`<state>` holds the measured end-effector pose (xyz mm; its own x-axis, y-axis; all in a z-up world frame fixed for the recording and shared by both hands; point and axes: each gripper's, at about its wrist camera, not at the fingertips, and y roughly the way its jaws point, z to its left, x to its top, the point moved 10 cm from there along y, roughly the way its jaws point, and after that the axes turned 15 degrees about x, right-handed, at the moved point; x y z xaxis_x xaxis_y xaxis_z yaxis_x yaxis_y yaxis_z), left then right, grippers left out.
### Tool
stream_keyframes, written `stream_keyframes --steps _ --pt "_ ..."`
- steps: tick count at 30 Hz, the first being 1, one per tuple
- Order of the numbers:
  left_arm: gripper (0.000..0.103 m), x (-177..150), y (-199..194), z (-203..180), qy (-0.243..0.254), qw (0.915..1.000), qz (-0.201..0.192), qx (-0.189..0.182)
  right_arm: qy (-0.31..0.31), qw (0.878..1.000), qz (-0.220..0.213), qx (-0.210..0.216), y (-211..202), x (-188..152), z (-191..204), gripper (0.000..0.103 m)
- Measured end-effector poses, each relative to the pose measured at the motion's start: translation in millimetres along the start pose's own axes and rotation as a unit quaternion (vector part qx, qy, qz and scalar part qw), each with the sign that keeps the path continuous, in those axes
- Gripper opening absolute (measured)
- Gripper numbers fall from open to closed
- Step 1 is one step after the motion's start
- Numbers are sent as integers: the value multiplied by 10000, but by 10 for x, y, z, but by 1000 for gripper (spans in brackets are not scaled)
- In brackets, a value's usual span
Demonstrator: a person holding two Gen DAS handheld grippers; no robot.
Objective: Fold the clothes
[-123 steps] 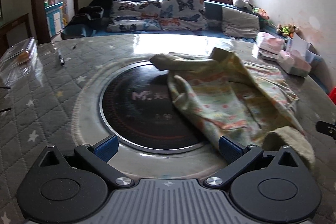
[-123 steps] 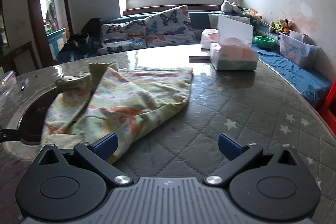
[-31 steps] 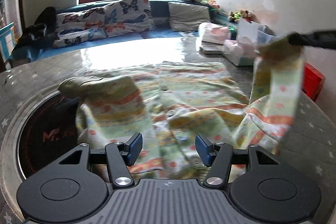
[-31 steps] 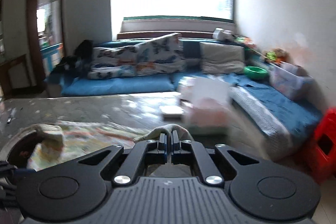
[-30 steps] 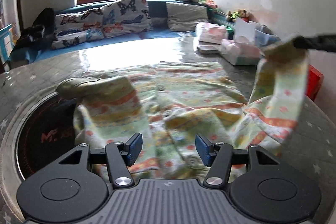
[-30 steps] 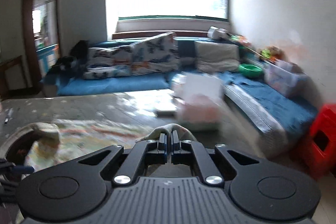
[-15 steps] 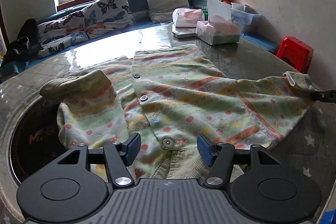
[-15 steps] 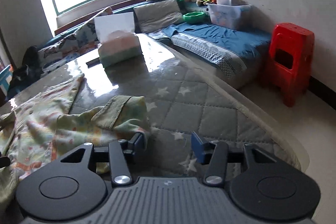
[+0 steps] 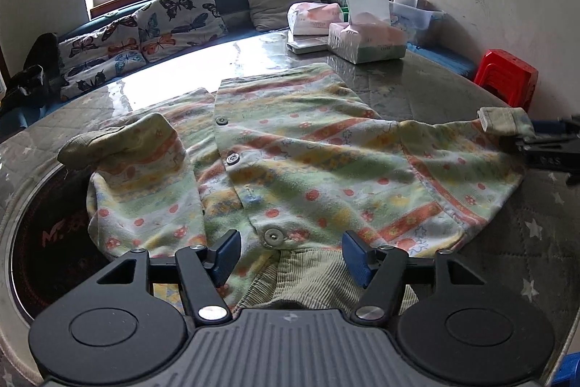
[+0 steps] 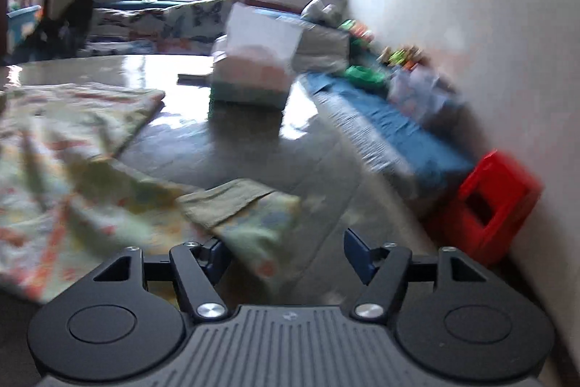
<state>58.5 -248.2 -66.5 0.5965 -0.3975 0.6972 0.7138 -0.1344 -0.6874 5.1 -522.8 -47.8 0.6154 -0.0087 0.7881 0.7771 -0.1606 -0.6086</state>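
Note:
A small button-front shirt [image 9: 290, 162] in green, yellow and orange print lies spread on the quilted table [image 9: 398, 89]. Its left sleeve [image 9: 119, 140] is folded over the body. Its right sleeve stretches out to the cuff [image 9: 502, 120]. My left gripper [image 9: 291, 256] is open over the ribbed collar, which lies between its jaws without being pressed. In the blurred right wrist view, my right gripper [image 10: 286, 256] has its jaws opening. The cuff [image 10: 224, 202] lies loose in front of them, close to the left finger. The right gripper [image 9: 536, 133] also shows beside the cuff in the left wrist view.
A tissue box [image 9: 366, 38] and a wrapped pack [image 9: 315, 19] stand at the far side of the table. A round black hob [image 9: 43, 242] is set into the table at left. A red stool [image 10: 496, 205] stands beyond the right edge. Behind is a sofa with cushions [image 9: 156, 20].
The right gripper came down with the sleeve, laid it out to the right on the table, and opened off the cuff. The left gripper stayed over the collar.

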Motion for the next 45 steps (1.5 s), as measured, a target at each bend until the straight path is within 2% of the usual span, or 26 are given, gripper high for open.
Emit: stream_keyframes --steps 4,6,9,12,16,18,23,27,34,40,45 --pt "65 -42 5 -8 6 10000 38 -19 592 9962 -619 -179 -250 163 -285 68" --pt "66 -54 24 -8 11 10000 58 -17 1239 9899 -680 -72 -314 65 -498 70" --pt "67 -55 35 -15 22 10000 58 -29 2152 9737 -750 65 -402 -81 -804 70" --pt "67 -56 37 -18 23 10000 63 -31 2306 9714 -575 17 -375 -233 -895 70" --pt "67 -50 32 -23 43 10000 65 -8 2066 9765 -597 164 -370 -207 -792 69" --pt "67 -47 26 -29 52 10000 61 -4 1888 9795 -557 423 -321 -150 -622 67" --pt "67 -54 18 -32 53 10000 66 -2 1526 9835 -98 970 46 -84 -241 63" --pt "68 -62 16 -23 71 10000 62 -2 1572 9825 65 1000 269 -60 -214 62" --pt "71 -72 44 -11 25 10000 92 -31 1486 9863 171 691 539 65 -397 64" --pt "72 -68 49 2 -5 9999 111 -65 1274 9903 164 534 524 119 -373 63" --pt "72 37 27 106 -172 9998 34 -14 1119 9897 28 890 352 186 -116 63"
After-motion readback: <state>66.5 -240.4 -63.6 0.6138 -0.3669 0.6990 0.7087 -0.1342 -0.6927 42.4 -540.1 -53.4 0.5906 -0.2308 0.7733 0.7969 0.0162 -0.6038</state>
